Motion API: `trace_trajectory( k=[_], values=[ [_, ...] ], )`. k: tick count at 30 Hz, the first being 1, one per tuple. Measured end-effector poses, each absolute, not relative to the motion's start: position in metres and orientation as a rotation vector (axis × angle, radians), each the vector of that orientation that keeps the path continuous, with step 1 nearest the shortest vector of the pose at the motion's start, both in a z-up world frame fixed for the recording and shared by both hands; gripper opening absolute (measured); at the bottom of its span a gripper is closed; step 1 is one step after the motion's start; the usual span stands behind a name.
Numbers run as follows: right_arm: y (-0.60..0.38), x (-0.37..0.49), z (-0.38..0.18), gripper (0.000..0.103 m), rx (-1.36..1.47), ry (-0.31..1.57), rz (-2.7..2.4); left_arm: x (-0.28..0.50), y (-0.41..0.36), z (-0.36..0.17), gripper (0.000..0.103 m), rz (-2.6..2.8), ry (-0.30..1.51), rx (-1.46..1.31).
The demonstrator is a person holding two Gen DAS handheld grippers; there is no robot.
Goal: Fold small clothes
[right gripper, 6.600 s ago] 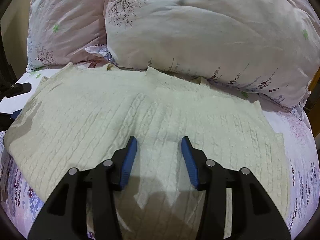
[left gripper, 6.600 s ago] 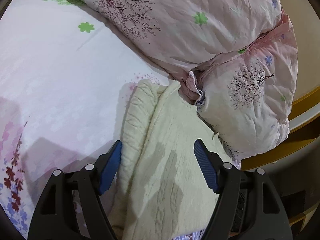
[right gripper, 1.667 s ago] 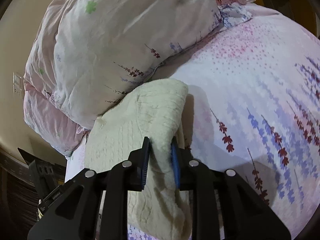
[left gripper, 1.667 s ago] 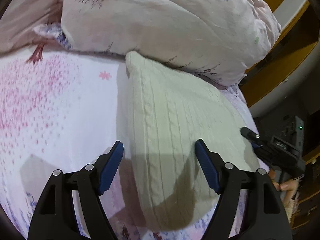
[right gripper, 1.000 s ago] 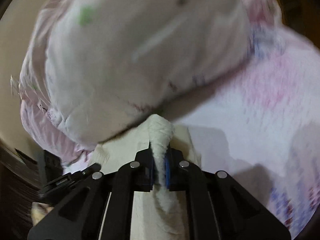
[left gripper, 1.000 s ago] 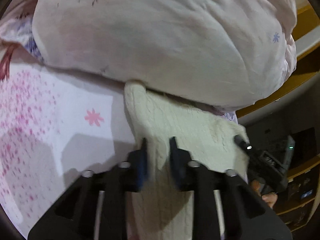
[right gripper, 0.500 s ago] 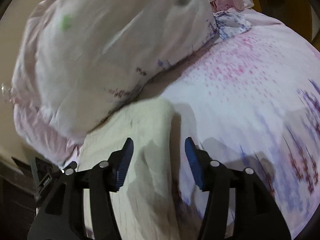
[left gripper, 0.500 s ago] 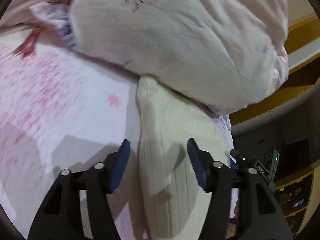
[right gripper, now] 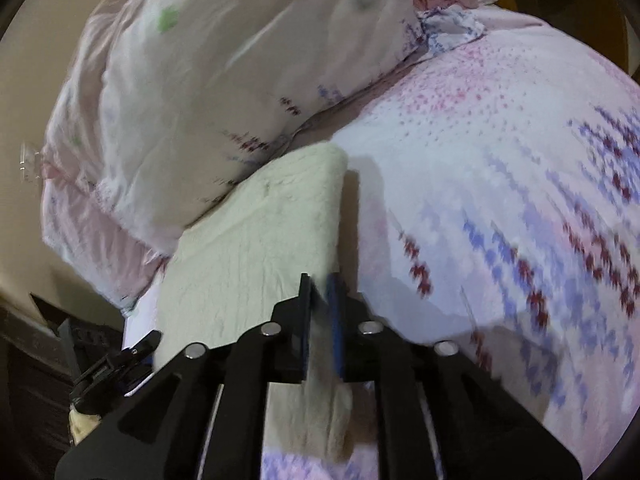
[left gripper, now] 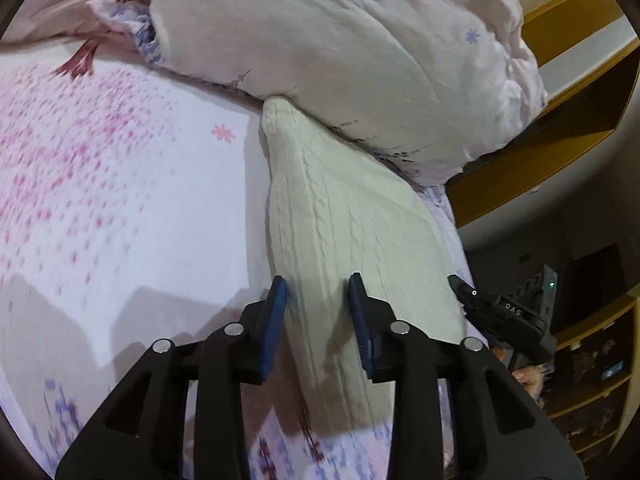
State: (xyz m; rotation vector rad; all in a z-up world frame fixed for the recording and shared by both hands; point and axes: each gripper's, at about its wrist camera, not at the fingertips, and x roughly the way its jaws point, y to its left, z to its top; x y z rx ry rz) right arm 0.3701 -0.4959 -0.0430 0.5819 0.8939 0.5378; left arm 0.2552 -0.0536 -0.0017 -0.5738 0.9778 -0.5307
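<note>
The cream cable-knit sweater [left gripper: 352, 220] lies folded into a long narrow bundle on the bed sheet [left gripper: 120, 184], its far end tucked right under the big floral pillow [left gripper: 340, 52]. Over it comes the left gripper [left gripper: 317, 320], its blue fingers [left gripper: 274, 322] straddling the near part of the bundle: one finger at the sweater's left edge, the other over the knit to the right, and they are closing with the fabric between them, though I can't see the pads pressing on it yet. Off to the right of those fingers, past the sweater's far edge, the black body of the other tool shows with a bit of a hand [left gripper: 528, 378] below it. Switch to the right wrist view: the right gripper [right gripper: 322, 312] sits at the sweater's [right gripper: 256, 264] right-hand folded edge, fingers [right gripper: 334, 320] drawn close and closing, a thin ridge of cream knit running between them and on below; the picture is blurred there, so whether the pads bite I cannot tell. Beyond the fingertips the bundle stretches away to the pillow [right gripper: 224, 92], and to the right of the fingers spreads bare flowered sheet [right gripper: 500, 184] in pink and purple.
</note>
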Motion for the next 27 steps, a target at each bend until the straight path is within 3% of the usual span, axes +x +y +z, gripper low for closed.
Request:
trace_trajectory(
  k=[2, 8, 10, 11, 13, 17, 19, 20, 22, 24, 27],
  values=[
    [-0.503, 0.359, -0.043, 0.049, 0.618, 0.885, 0.582, 0.244, -0.05, -0.002, 0.06, -0.549, 0.981, -0.599],
    [-0.494, 0.331, -0.052, 0.051, 0.567, 0.913, 0.611, 0.228, -0.071, -0.013, 0.061, -0.587, 1.036, -0.564],
    [-0.491, 0.327, -0.057, 0.024, 0.544, 0.92, 0.608, 0.224, -0.081, -0.014, 0.061, -0.572, 1.018, -0.503],
    [-0.489, 0.324, -0.059, 0.014, 0.53, 0.91, 0.613, 0.223, -0.083, -0.014, 0.051, -0.574, 1.01, -0.488],
    [-0.489, 0.32, -0.061, 0.01, 0.511, 0.893, 0.587, 0.222, -0.085, -0.014, 0.04, -0.586, 1.005, -0.47],
    [-0.492, 0.321, -0.07, 0.01, 0.524, 0.933, 0.573, 0.221, -0.087, -0.013, 0.039, -0.582, 0.996, -0.436],
    [-0.492, 0.321, -0.064, 0.019, 0.523, 0.931, 0.575, 0.222, -0.081, -0.008, 0.047, -0.593, 1.003, -0.462],
    [-0.495, 0.323, -0.059, 0.029, 0.537, 0.931, 0.576, 0.224, -0.077, -0.005, 0.063, -0.592, 0.996, -0.489],
    [-0.501, 0.328, -0.051, 0.048, 0.569, 0.913, 0.576, 0.23, -0.067, 0.005, 0.084, -0.583, 0.957, -0.534],
    [-0.505, 0.337, -0.04, 0.063, 0.601, 0.883, 0.582, 0.239, -0.062, 0.013, 0.088, -0.575, 0.93, -0.542],
    [-0.503, 0.359, -0.035, 0.066, 0.631, 0.894, 0.59, 0.261, -0.06, 0.016, 0.091, -0.548, 0.951, -0.565]
  ],
)
